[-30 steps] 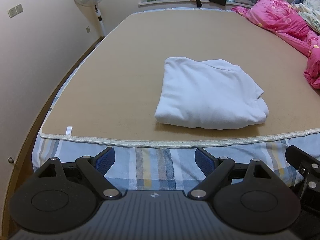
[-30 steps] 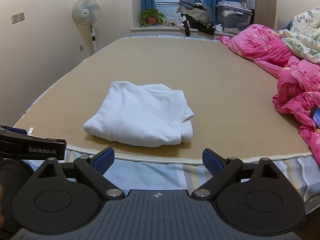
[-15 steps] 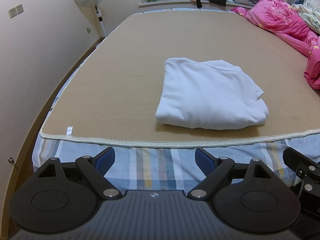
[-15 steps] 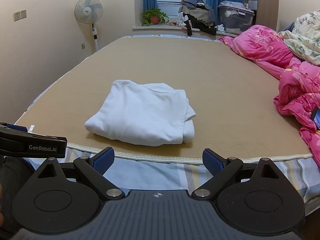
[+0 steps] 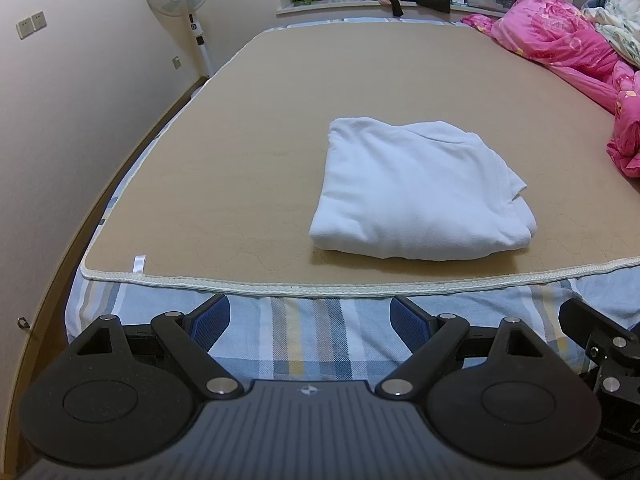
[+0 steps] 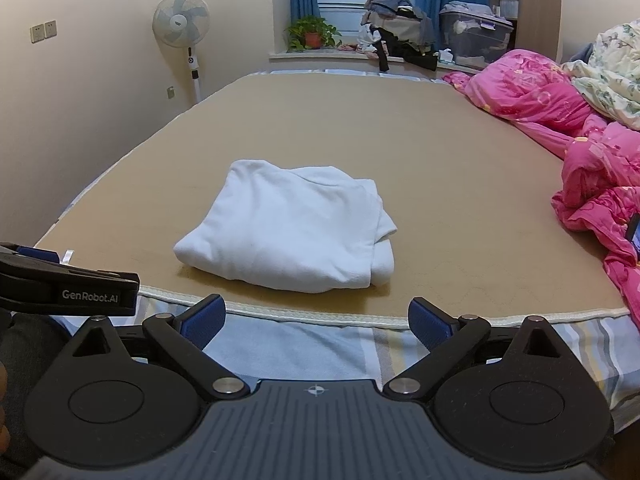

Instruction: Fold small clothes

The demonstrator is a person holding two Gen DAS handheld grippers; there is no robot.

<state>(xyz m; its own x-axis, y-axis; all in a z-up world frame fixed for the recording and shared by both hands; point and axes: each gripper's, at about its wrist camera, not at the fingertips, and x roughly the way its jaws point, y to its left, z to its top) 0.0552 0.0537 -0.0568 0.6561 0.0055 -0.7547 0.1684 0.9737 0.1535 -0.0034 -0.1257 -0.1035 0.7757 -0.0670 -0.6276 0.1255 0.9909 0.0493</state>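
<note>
Left wrist view: my left tongs (image 5: 310, 318) stand wide, blue pads (image 5: 210, 322) well apart, nothing between them. They hang over the striped bedsheet (image 5: 312, 340) at the near edge of the bed. Ahead of them and a little to their right lies the folded white garment (image 5: 416, 192), flat on the tan mattress pad (image 5: 248, 152), near the pad's cream-trimmed front border (image 5: 320, 289) but not touching it. Its rounded fold faces my tongs; loose layered edges show on its right side. A small white tag (image 5: 139, 263) sticks up from the pad ahead and to the left of the tongs. At the right margin, a black part of my right tongs (image 5: 600, 344) is in view.

Right wrist view: my right tongs (image 6: 316, 320) are likewise wide and hold nothing, over the same sheet (image 6: 304, 344). The garment (image 6: 288, 224) lies ahead of them, slightly to their left, well clear of both pads (image 6: 202, 320). My left tongs (image 6: 68, 288) enter from the left, level with the pad's border.

Surroundings noted: a pink quilt (image 6: 592, 152) heaped along the bed far to the right of the tongs, apart from the garment; a standing fan (image 6: 182, 20) against the wall far ahead on the left; a potted plant (image 6: 312, 34) and a pile of clothes (image 6: 400, 36) on the window ledge straight ahead, with a clear storage bin (image 6: 476, 36) beside them.
</note>
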